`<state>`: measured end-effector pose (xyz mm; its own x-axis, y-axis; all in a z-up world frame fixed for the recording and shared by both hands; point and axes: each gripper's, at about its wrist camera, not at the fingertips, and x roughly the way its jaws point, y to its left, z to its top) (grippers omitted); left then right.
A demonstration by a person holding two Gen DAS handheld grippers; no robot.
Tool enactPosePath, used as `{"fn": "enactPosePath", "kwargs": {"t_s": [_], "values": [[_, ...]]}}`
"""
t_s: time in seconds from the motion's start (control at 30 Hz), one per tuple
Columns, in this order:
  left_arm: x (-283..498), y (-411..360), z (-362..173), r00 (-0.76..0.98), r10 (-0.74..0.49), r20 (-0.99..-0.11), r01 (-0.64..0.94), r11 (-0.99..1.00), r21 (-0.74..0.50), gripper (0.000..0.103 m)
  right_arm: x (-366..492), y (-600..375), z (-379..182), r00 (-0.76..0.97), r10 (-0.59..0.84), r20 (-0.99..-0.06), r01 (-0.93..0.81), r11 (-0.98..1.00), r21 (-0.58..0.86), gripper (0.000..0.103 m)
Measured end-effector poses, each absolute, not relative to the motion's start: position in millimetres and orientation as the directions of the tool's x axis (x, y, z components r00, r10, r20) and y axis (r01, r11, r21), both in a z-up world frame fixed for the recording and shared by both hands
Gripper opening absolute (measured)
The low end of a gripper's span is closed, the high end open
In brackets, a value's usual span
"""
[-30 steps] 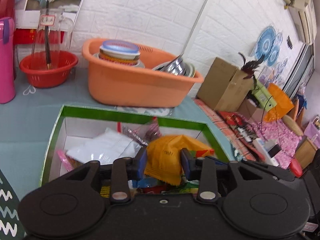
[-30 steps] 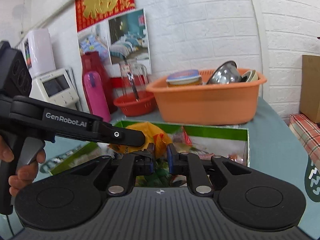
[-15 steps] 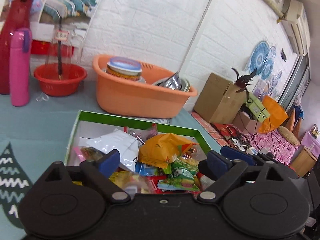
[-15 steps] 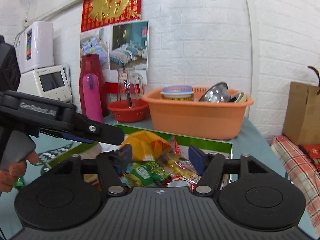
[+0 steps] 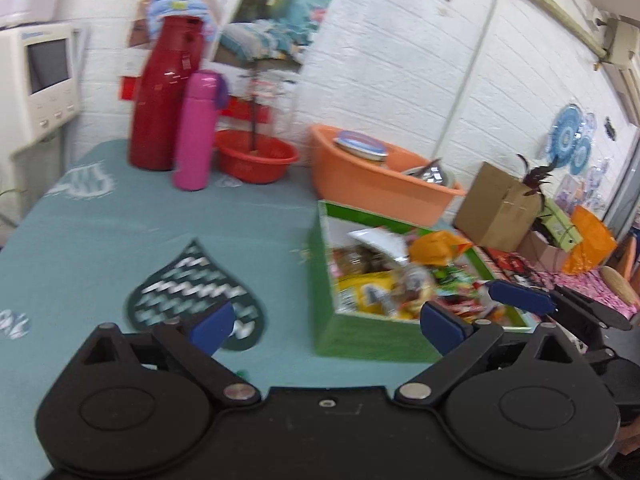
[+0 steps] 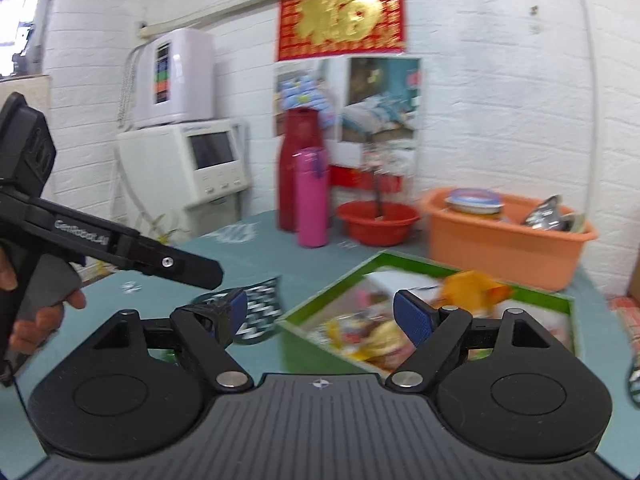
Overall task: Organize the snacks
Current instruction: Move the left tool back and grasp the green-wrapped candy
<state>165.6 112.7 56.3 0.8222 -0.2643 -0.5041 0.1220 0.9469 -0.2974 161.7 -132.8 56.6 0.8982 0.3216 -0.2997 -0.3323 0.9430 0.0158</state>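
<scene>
Both grippers have let go and pulled back from the green box (image 5: 362, 344), which now lies off to the right in both views. The left gripper (image 5: 326, 322) and right gripper (image 6: 320, 314) have their fingers spread wide, holding nothing. The orange snack packet (image 5: 434, 246) lies on the other snacks in the box on the bench (image 5: 120, 240).

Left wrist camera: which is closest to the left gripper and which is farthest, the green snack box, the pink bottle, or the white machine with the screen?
From the left gripper:
1. Green snack box, just ahead, to the right.
2. Pink bottle, farther back on the table, to the left.
3. White machine, beyond the table's far left edge, by the wall.
</scene>
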Motion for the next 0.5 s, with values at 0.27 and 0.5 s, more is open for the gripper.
{"fn": "enactPosePath", "kwargs": {"t_s": [0.27, 0.5], "values": [[163.0, 162.9, 8.0, 0.767, -0.275, -0.58, 0.038, 0.921, -0.387, 0.103, 176.8, -65.2, 13.4, 0.771, 0.483, -0.416, -0.486, 0.867, 0.106, 0.103], [168.6, 178.7, -16.2, 0.741, -0.336, -0.581, 0.06, 0.895, -0.441, 0.103, 199.7, -30.7, -14.1, 0.704, 0.506, -0.499, -0.542, 0.836, 0.082, 0.103]]}}
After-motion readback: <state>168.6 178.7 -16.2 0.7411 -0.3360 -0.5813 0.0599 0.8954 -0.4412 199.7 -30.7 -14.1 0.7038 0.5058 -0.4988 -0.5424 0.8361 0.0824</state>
